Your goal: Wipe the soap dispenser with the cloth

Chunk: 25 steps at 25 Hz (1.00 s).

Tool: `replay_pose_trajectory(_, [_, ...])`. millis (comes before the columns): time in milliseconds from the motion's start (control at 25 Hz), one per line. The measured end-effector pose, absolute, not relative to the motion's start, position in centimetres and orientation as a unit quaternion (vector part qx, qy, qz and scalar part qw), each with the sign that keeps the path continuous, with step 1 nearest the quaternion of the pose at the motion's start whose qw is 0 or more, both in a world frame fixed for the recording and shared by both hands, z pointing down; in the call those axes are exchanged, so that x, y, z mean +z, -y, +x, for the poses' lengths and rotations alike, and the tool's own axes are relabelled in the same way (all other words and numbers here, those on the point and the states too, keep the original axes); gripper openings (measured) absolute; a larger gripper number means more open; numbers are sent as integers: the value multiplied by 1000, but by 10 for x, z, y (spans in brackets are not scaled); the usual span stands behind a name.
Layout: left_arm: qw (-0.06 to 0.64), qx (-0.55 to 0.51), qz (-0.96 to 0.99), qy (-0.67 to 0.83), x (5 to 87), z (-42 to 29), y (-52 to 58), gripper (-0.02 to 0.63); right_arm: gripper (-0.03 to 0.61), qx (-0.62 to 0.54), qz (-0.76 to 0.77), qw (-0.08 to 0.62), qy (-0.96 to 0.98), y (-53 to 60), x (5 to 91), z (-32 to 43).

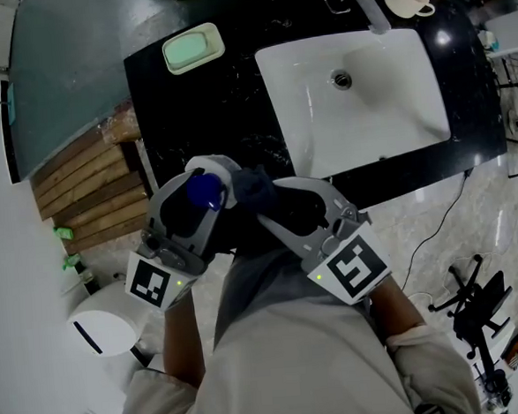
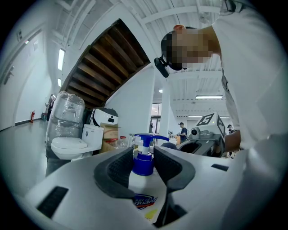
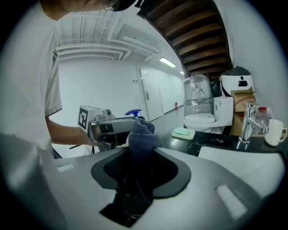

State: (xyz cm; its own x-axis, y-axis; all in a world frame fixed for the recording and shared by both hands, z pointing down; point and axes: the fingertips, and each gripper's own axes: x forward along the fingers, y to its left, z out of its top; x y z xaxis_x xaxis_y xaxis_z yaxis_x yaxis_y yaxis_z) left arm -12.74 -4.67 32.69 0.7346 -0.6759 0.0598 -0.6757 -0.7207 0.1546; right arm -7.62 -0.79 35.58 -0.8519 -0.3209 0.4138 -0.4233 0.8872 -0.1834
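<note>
White plastic soap dispenser (image 2: 142,185) with a blue pump head, clamped upright around its upper body in the left gripper (image 2: 144,155), jaws spread wide on the bottle; held in the air at the near edge of the black stone counter (image 1: 234,97), well short of the white sink (image 1: 384,104). Dark blue cloth (image 3: 141,134) bunched and pinched in the right gripper (image 3: 142,155), jaws narrow on it, wad pushed up just right of the pump head; actual contact hard to settle. Judging by this, wiping at its start or in mid-course: both things in hand and close together, rubbing round body and pump left to do. Looks clean and dry, printed label facing the near side, no smears showing
</note>
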Motion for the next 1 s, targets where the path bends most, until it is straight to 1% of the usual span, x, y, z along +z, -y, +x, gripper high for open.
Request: replay_pose_trajectory(1000, [86,1,925,370,329,-128,46,128,132,161,186,199,949,4,377,-76])
